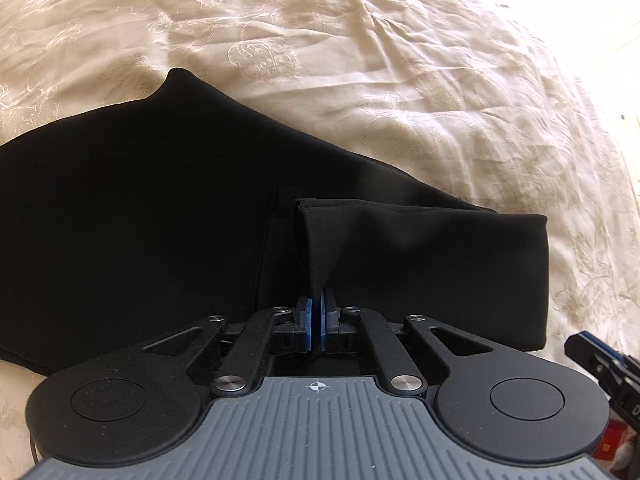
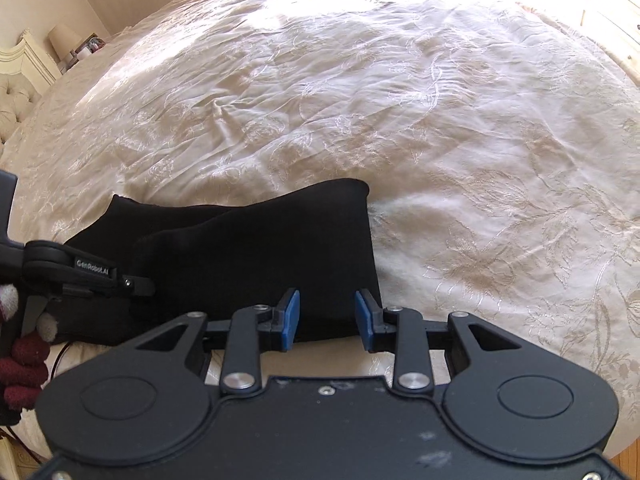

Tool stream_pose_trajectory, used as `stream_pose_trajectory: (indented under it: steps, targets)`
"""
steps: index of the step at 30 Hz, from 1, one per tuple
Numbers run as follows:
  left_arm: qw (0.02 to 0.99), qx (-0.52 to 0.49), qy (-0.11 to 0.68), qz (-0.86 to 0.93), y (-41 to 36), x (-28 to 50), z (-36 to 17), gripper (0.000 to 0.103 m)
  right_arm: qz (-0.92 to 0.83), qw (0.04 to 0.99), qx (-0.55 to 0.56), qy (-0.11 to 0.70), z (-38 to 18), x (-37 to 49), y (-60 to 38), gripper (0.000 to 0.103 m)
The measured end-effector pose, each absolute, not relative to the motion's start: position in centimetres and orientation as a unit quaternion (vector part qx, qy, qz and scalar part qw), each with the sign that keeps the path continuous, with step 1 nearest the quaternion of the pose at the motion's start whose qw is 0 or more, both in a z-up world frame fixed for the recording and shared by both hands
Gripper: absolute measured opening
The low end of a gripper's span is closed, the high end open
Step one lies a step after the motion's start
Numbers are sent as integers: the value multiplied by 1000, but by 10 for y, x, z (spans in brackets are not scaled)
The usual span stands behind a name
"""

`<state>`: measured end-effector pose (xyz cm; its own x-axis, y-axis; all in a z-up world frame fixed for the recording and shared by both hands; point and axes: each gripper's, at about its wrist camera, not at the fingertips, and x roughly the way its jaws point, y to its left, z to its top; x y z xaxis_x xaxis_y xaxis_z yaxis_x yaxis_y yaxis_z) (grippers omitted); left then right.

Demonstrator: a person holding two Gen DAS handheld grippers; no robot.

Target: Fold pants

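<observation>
Black pants (image 1: 132, 208) lie folded on a cream embroidered bedspread (image 1: 400, 80). In the left wrist view my left gripper (image 1: 318, 300) is shut on a pinch of the pants' top layer, and the cloth rises into a small tent between the blue pads (image 1: 307, 320). The right wrist view shows the pants (image 2: 256, 248) from the other side, with my left gripper (image 2: 134, 283) reaching in from the left. My right gripper (image 2: 328, 320) stands open just over the pants' near right corner, its blue pads (image 2: 292, 316) apart, with flat cloth below them.
A gloved hand (image 2: 22, 368) holds the left gripper at the left edge. A tufted headboard (image 2: 16, 96) and a lamp (image 2: 62, 40) stand far left. White furniture (image 2: 612, 12) is at the far right. Wooden floor (image 2: 628, 464) shows below the bed's edge.
</observation>
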<state>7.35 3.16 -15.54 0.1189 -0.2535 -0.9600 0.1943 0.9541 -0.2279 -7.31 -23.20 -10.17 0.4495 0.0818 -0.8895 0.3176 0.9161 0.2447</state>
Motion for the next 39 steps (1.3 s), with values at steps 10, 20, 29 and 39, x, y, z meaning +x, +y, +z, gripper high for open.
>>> stream_pose_trajectory:
  steps: [10,20,29,39]
  targets:
    - [743,12,656,-137,21,72,-167,8,-74,785,170,591,-164,-37,-249,25]
    - [767,0,637,-77,70,43,-134,18,-14,828,138,543,-129,-17,-242,26]
    - [780,-9,626,-1,109,8,-120,18,-12,797,134,588,-169,3,-243,15]
    - [790,-1,612,31,154,4,-110,18,31,828,121,547,-124,-2,-209,19]
